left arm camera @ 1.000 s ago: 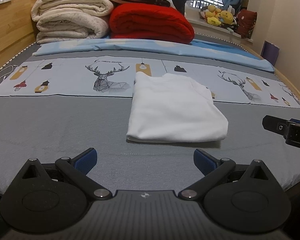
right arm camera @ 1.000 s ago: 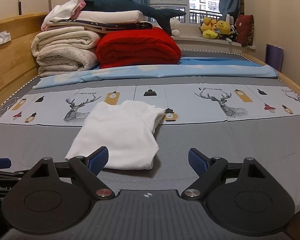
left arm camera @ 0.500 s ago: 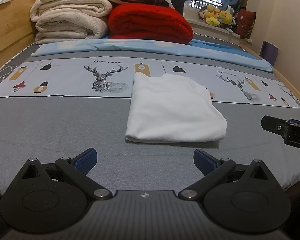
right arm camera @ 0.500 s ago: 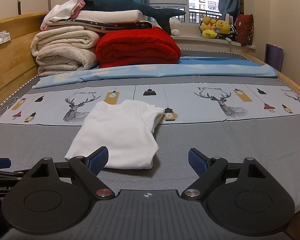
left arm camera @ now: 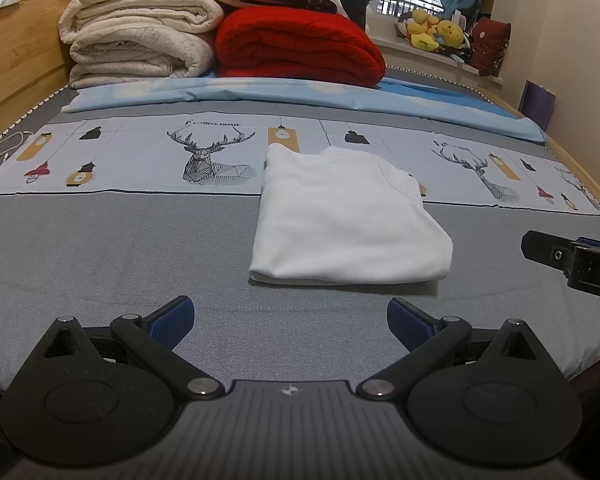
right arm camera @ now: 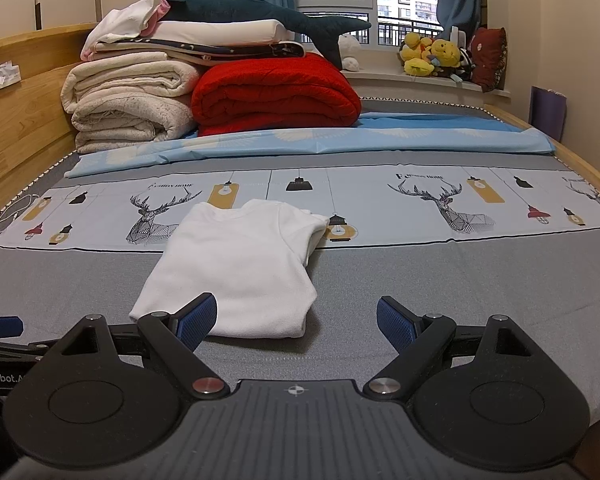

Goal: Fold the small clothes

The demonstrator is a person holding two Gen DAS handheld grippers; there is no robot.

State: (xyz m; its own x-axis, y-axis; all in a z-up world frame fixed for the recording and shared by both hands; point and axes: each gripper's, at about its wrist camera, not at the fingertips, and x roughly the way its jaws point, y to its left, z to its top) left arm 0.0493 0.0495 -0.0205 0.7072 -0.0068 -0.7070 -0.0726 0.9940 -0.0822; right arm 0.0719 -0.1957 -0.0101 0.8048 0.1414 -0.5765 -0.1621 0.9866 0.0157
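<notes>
One white garment (left arm camera: 348,216) lies folded into a compact rectangle on the bed (left arm camera: 100,248), its far edge resting on the printed deer band and its near edge on the plain grey cover. The near hem shows stacked layers, and the right side carries a tucked sleeve fold that bulges a little. By the look of it the folding is done or close to done.

The left tongs (left arm camera: 290,320) hang just short of the garment's near edge, spread wide and gripping nothing. The right tongs (right arm camera: 296,320) are also spread wide and empty, with the left blue pad (right arm camera: 196,320) overlapping the garment's near corner in the right wrist view; whether it touches the cloth I cannot tell. Part of the right tool shows at the right edge of the left wrist view.

The risk from here, as I judge it, is a pad dragging that near corner as the tongs move, which would peel the top layer open and spoil the stack. The soft cover could also ripple under a push and skew the rectangle.

Counted: one garment to fold, two tongs. Beyond it, one red blanket (right arm camera: 276,96), a pile of cream blankets (right arm camera: 128,108) with folded linen and one dark plush shark (right arm camera: 268,16) on top, one blue sheet (right arm camera: 340,140), and a cluster of yellow plush toys (right arm camera: 432,56) on the windowsill
</notes>
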